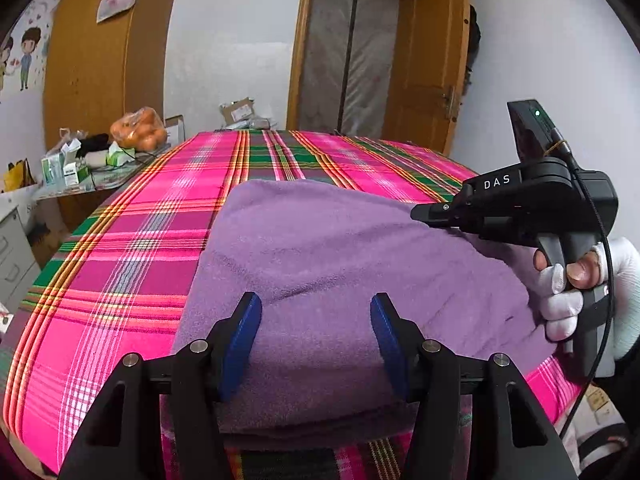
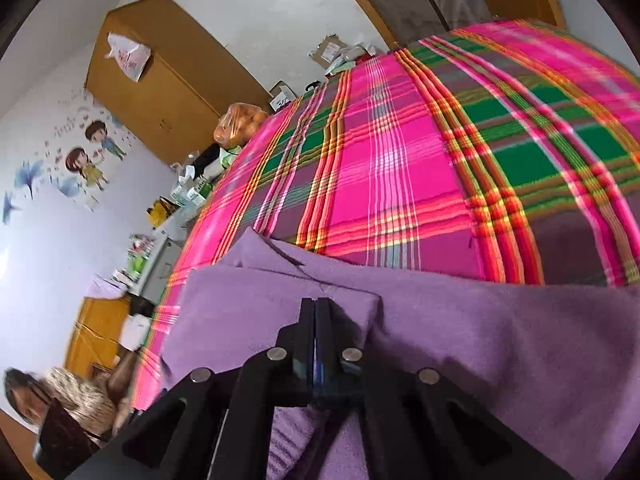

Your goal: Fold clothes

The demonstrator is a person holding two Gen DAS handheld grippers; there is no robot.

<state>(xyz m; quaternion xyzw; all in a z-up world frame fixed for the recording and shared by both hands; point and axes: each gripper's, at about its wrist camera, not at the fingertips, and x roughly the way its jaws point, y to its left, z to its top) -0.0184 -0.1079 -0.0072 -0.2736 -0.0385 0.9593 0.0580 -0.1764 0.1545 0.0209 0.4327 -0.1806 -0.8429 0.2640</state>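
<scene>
My purple garment (image 1: pixel 320 248) lies on the near part of the bed (image 1: pixel 132 248), on the pink and green plaid sheet, and it already shows several layers: in the right wrist view I see stacked edges and one corner at its far left. My left claw (image 1: pixel 316 340) is apart, its blue pads (image 1: pixel 240 344) standing wide over the near edge of the cloth and holding nothing. My right claw (image 2: pixel 316 320) is together; its tips sit on the purple fabric, and I judge it pinches a fold there, though the cloth between the pads is hard to see. My right hand (image 1: pixel 568 280), in a white glove, grips the handle at the right side of the garment. To do this step well, I think the right claw should keep a firm pinch and move low and slow, so the layers under it do not slide. The left claw can press the near edge as an anchor, and the edges should meet evenly.
</scene>
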